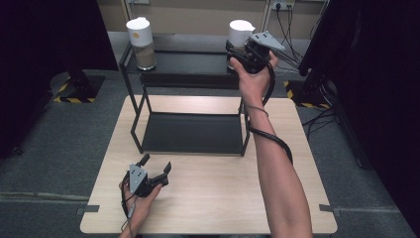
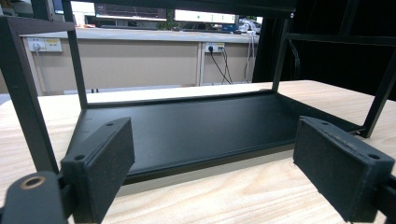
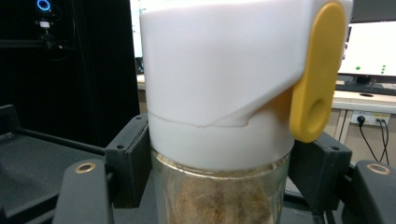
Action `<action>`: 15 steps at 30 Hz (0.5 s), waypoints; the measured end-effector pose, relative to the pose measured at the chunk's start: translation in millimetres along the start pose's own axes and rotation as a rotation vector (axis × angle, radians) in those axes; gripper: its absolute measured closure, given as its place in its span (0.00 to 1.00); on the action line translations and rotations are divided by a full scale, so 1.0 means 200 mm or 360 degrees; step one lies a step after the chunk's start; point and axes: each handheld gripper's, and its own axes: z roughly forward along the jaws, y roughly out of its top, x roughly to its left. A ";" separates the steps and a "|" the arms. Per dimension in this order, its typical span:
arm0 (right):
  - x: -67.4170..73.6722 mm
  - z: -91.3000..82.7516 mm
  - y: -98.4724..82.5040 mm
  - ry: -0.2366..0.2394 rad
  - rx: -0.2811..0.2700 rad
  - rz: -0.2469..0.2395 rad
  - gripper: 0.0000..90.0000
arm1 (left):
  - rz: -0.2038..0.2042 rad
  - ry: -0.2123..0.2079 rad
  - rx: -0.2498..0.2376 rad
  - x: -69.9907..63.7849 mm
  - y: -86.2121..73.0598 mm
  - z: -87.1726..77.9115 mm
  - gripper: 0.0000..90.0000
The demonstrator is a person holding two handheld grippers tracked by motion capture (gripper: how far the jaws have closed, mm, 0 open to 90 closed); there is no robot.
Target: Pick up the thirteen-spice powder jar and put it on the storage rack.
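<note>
Standing on grey carpet, a light wooden table (image 1: 208, 198) carries a black two-tier metal rack (image 1: 190, 130) set toward its far edge, with a lower shelf resting on the tabletop and an upper shelf raised on thin legs. On the upper shelf's left end stands a glass jar (image 1: 142, 43) with a white lid and brownish contents, upright and untouched. At the upper shelf's right end is a second jar (image 1: 239, 31) of the same kind, and this is the one being handled. A person's right arm reaches from the bottom of the high view across the table to it, and the right gripper (image 1: 242, 48) is clamped on this jar. In the right gripper view the two black jaws press against the glass just below the jar's white lid (image 3: 219, 84), one on each side, and a yellow tab (image 3: 316, 74) hangs down the lid's right side; brown grainy contents show through the glass. Whether the jar's base touches the shelf cannot be told. Near the table's front edge, well apart from the rack's jars, the left gripper (image 1: 157, 163) rests low in the person's left hand, jaws spread wide with nothing between them, facing the lower shelf.
</note>
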 end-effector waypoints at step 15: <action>0.00 -0.01 -0.01 -0.0007 -0.0011 0.0015 0.34 | -0.0001 0.0000 0.0001 0.00 0.00 0.00 0.13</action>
